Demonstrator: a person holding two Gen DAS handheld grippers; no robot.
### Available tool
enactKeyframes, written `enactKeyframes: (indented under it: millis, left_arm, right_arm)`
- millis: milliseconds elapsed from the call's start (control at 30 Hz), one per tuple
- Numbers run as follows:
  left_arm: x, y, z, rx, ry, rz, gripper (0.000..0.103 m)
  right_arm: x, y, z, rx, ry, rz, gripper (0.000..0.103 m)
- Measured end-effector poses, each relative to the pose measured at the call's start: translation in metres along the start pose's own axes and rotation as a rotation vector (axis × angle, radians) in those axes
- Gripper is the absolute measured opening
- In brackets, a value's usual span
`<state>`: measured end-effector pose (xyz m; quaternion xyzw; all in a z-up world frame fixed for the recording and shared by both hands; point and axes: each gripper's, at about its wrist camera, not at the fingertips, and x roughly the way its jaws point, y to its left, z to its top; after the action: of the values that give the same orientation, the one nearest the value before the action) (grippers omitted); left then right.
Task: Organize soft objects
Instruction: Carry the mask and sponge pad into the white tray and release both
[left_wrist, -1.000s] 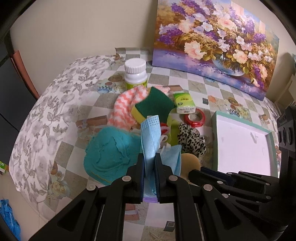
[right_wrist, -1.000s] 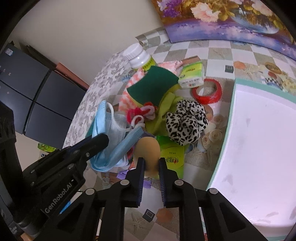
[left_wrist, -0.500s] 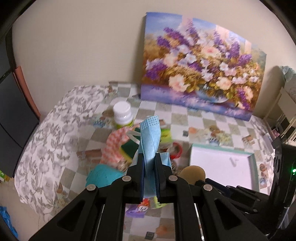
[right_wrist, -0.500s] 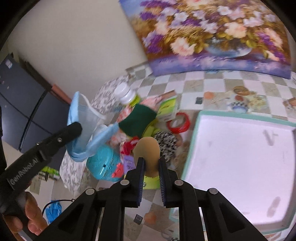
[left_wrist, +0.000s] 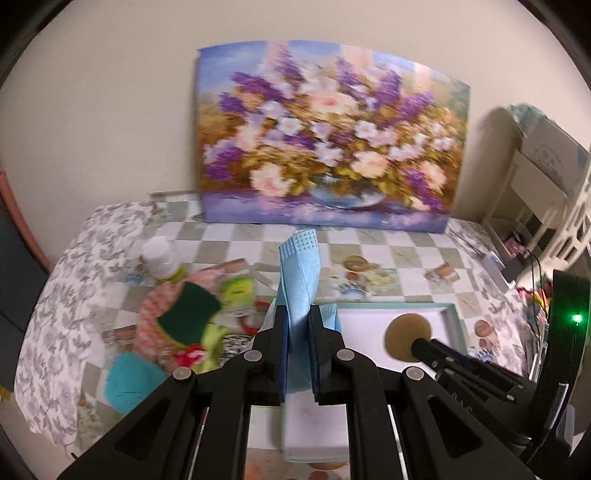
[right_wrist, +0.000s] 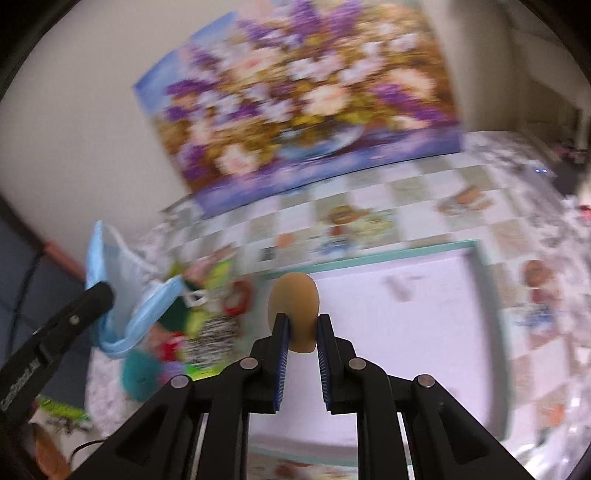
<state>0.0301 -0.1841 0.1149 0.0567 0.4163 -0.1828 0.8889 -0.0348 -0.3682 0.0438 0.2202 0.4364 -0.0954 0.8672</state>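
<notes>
My left gripper (left_wrist: 298, 314) is shut on a blue face mask (left_wrist: 299, 273) that stands up between its pads, lifted above the table. My right gripper (right_wrist: 299, 321) is shut on a tan round sponge (right_wrist: 293, 299), seen from the left wrist as a tan sponge (left_wrist: 402, 332) over the white tray (left_wrist: 452, 314). The tray (right_wrist: 406, 254) has a teal rim and lies to the right of the pile. In the right wrist view the mask (right_wrist: 107, 258) hangs from the left gripper (right_wrist: 99, 295) at the left. A pile of soft things (left_wrist: 184, 325) remains on the table at the left.
The pile holds a green scouring pad (left_wrist: 188, 314), a teal cloth (left_wrist: 129, 380) and a leopard scrunchie (right_wrist: 214, 332). A white-capped bottle (left_wrist: 159, 254) stands behind it. A flower painting (left_wrist: 325, 147) leans on the wall. A white shelf unit (left_wrist: 546, 192) stands at the right.
Both grippers rose from the pile and swung right with the mask and the sponge still gripped. The sponge now hangs over the white tray. The pile has dropped to the lower left.
</notes>
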Motion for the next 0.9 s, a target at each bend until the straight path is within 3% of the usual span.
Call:
enactKeyframes:
  millis: [233, 433, 767, 833, 867, 900]
  left_arm:
    - [0.05, -0.05, -0.011, 0.069, 0.094, -0.029, 0.01]
    - [0.098, -0.07, -0.035, 0.108, 0.188, -0.026, 0.01]
    - [0.145, -0.064, -0.062, 0.11, 0.296, -0.039, 0.01]
    - [0.147, -0.061, -0.063, 0.098, 0.307, -0.041, 0.014]
    - [0.145, -0.06, -0.063, 0.089, 0.305, -0.047, 0.02]
    - [0.144, -0.058, -0.062, 0.082, 0.302, -0.052, 0.034]
  right_arm:
    - [0.02, -0.048, -0.001, 0.083, 0.053, -0.149, 0.016]
    - [0.047, -0.068, -0.008, 0.119, 0.124, -0.167, 0.017]
    - [0.065, -0.073, -0.015, 0.14, 0.189, -0.205, 0.019]
    - [0.062, -0.072, -0.014, 0.14, 0.186, -0.215, 0.019]
    - [0.06, -0.072, -0.013, 0.139, 0.185, -0.22, 0.019]
    - [0.058, -0.071, -0.012, 0.136, 0.182, -0.225, 0.019]
